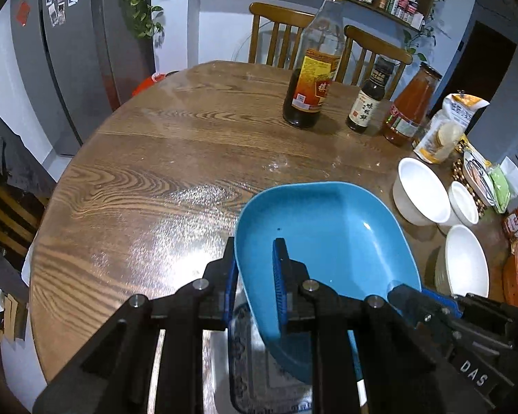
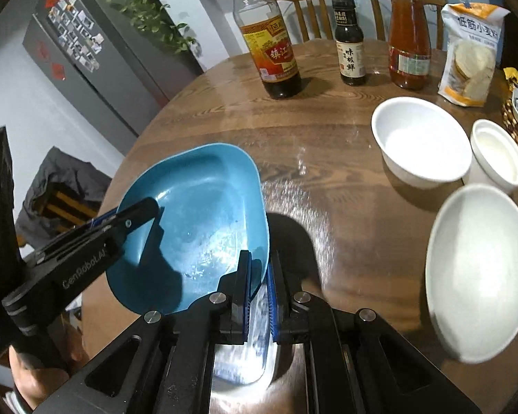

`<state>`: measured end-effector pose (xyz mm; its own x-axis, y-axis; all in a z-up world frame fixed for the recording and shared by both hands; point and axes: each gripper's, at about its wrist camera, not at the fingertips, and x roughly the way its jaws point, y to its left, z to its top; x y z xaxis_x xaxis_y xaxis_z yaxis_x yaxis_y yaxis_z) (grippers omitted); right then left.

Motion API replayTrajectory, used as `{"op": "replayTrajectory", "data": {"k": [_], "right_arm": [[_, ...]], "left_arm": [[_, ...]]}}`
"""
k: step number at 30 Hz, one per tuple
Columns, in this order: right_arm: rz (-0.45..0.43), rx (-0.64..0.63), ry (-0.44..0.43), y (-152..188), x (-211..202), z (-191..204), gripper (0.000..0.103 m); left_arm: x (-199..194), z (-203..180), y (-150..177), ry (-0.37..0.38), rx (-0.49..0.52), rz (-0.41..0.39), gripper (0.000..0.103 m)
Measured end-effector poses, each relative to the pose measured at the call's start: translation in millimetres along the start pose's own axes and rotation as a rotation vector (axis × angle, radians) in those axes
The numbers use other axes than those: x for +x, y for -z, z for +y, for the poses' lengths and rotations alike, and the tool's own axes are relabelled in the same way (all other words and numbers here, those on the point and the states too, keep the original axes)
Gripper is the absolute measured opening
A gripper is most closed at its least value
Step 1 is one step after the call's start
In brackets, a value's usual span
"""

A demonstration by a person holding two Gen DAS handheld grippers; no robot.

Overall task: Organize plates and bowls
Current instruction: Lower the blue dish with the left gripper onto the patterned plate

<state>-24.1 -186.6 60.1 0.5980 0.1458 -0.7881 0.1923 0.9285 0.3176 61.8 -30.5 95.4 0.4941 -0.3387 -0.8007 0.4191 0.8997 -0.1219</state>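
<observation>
Three white bowls [image 2: 420, 139] beside blue dish [image 2: 197, 214].

The right gripper [image 2: 260, 276] was clamped on the near rim of a glossy blue, rounded-square dish [image 2: 197, 214], which tilted up left of its fingers [image 2: 244, 276]. The left gripper [image 2: 145, 208] pinched the dish's far-left rim. Right of the fingers sat three white bowls [image 2: 421, 141] on the round wooden table [image 2: 328, 110].
</observation>
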Motion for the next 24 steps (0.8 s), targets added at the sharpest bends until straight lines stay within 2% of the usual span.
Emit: {"op": "replayTrajectory", "data": {"k": [14,24], "right_arm": [[0.025,-0.019,-0.022,54,-18,13,0.011],[0.075,-0.022,-0.043,75,-7,17,0.011]], "left_arm": [[-23,-7,41,-0.035,0.024,0.000,0.017],[-22,-6,58,-0.064,0.032,0.021,0.017]]}}
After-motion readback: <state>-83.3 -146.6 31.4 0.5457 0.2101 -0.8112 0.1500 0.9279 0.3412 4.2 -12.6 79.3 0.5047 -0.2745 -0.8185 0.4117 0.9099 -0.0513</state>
